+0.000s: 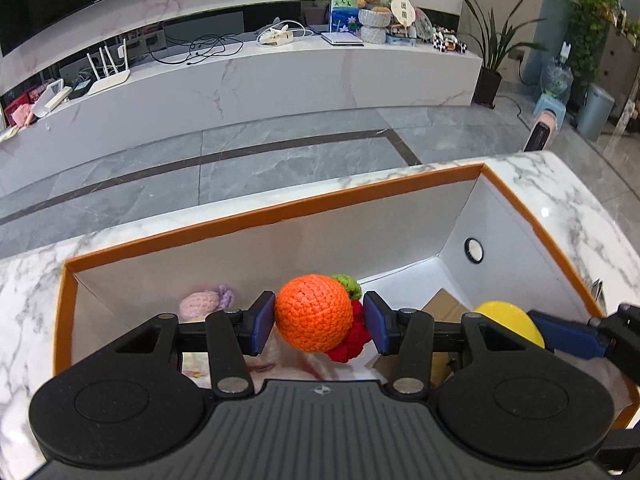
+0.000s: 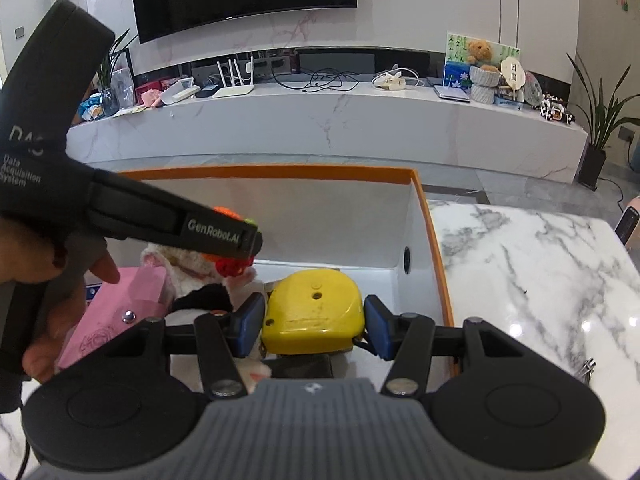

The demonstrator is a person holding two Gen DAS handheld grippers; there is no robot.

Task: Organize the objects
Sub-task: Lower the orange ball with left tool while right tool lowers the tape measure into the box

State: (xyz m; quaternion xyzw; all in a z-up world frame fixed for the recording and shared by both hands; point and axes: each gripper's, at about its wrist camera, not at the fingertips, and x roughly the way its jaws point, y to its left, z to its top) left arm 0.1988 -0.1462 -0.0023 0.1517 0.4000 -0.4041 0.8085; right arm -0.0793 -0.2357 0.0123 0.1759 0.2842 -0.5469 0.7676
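Note:
My left gripper [image 1: 319, 322] is shut on an orange crocheted ball [image 1: 314, 312] with a green leaf and a red knitted part, held above the inside of an orange-rimmed white box [image 1: 280, 210]. My right gripper [image 2: 315, 322] is shut on a yellow tape measure [image 2: 316, 312], also over the box [image 2: 434, 240]. The tape measure [image 1: 510, 322] and a right fingertip [image 1: 568, 334] show at the right of the left wrist view. The left gripper's body [image 2: 132, 208] crosses the right wrist view, with the orange ball [image 2: 228, 214] partly hidden behind it.
The box stands on a white marble table [image 2: 540, 280]. Inside lie a pink knitted item [image 1: 200, 304], a pink box [image 2: 116, 316], a white and black plush toy [image 2: 192, 280] and a cardboard piece [image 1: 442, 306]. A TV console [image 1: 240, 80] stands beyond the grey floor.

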